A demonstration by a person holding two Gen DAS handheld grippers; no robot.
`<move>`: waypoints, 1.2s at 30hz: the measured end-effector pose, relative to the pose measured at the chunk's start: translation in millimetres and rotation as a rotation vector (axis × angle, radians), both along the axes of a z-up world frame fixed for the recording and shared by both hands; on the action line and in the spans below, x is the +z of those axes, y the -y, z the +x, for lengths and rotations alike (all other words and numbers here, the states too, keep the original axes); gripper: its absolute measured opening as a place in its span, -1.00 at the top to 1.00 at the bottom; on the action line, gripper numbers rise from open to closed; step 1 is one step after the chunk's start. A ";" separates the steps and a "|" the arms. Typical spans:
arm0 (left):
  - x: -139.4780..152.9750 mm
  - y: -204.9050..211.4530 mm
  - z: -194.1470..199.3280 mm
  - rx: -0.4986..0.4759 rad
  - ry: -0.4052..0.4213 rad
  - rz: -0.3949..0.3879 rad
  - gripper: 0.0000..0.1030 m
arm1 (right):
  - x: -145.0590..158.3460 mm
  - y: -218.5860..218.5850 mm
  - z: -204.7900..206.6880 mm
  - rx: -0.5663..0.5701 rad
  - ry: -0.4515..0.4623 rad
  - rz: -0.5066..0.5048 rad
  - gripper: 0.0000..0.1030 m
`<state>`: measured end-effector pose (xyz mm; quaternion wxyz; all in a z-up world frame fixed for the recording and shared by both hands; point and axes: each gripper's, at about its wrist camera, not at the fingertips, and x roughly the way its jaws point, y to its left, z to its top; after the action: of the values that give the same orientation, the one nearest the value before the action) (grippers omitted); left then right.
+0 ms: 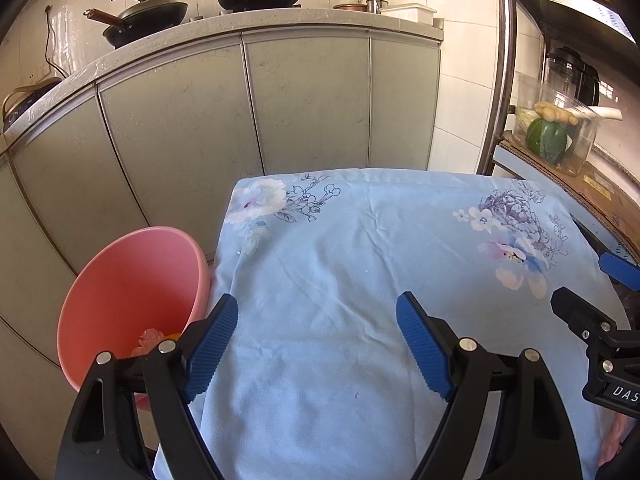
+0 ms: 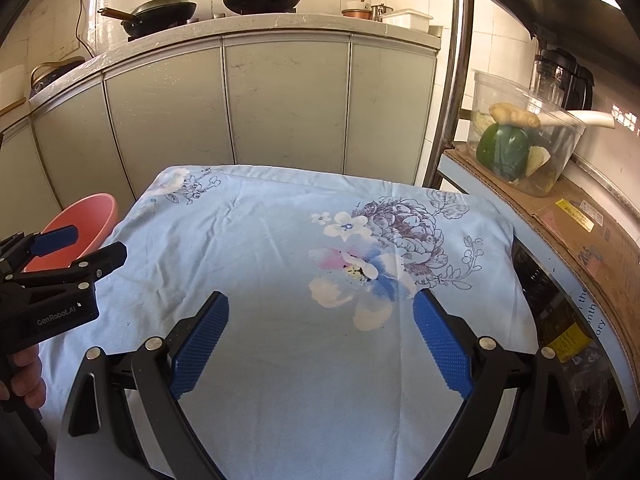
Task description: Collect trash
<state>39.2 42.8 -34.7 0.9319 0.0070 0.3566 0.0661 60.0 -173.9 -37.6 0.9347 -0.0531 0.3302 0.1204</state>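
Left wrist view: the trash sits low in the pink bin (image 1: 132, 292), a crumpled pink scrap (image 1: 149, 339) with something orange (image 1: 174, 336) beside it, partly hidden behind my own finger. My read: collecting is done or close to it, since the cloth-covered surface (image 1: 380, 280) just beside the bin shows no loose trash in either view; only tiny specks.

My left jaws (image 1: 316, 344) stand wide, nothing between them, over the cloth near the bin. My right jaws (image 2: 320, 344) also wide and empty, farther from the bin, over the printed flower (image 2: 360, 268).

Bin: smooth matte plastic, round, flaring wall. Cloth: thin pale-blue cotton, creased, floral print, draped over the edges. Pads: blue, ribbed rubber on black plastic fingers. Beyond the bin: grey cabinet doors (image 1: 180, 128), flat and scuffed, under a stone counter.
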 end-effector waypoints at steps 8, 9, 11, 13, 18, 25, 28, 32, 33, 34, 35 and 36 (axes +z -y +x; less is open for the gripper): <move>-0.2 1.4 0.4 -0.007 -0.006 0.002 -0.56 | -1.2 2.3 0.9 -0.009 -0.005 0.002 -0.82; -0.2 1.9 0.5 -0.009 -0.007 0.003 -0.56 | -1.4 2.5 1.2 -0.010 -0.006 0.003 -0.82; -0.6 2.7 0.8 -0.010 -0.008 0.007 -0.56 | -2.0 2.8 1.8 -0.012 -0.007 0.002 -0.82; -1.0 2.8 1.0 -0.012 -0.009 0.006 -0.56 | -2.5 3.7 2.3 -0.014 -0.009 0.003 -0.82; -1.8 3.8 1.7 -0.011 -0.013 0.009 -0.56 | -3.4 5.5 3.0 -0.021 -0.011 0.004 -0.82; -3.1 4.1 2.4 -0.012 -0.022 0.012 -0.56 | -5.9 8.8 3.5 -0.031 -0.015 0.006 -0.82; -3.1 4.3 2.2 -0.013 -0.021 0.011 -0.56 | -6.5 10.0 3.1 -0.035 -0.015 0.007 -0.82; -2.7 4.8 2.0 -0.013 -0.020 0.009 -0.56 | -6.4 10.3 2.5 -0.036 -0.014 0.006 -0.82; -2.5 5.2 1.7 -0.014 -0.019 0.009 -0.56 | -6.5 10.5 2.6 -0.036 -0.015 0.006 -0.82; -2.3 5.4 1.5 -0.015 -0.018 0.010 -0.56 | -6.4 10.4 2.5 -0.036 -0.015 0.006 -0.82; -2.1 5.7 1.3 -0.016 -0.017 0.010 -0.56 | -6.4 10.3 2.5 -0.036 -0.015 0.006 -0.82; -1.8 5.7 0.9 -0.016 -0.016 0.010 -0.56 | -6.4 10.4 2.5 -0.036 -0.014 0.006 -0.82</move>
<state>40.1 37.1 -36.5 0.9295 0.0148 0.3637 0.0603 62.5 -184.3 -44.0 0.9345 -0.0435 0.3375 0.1047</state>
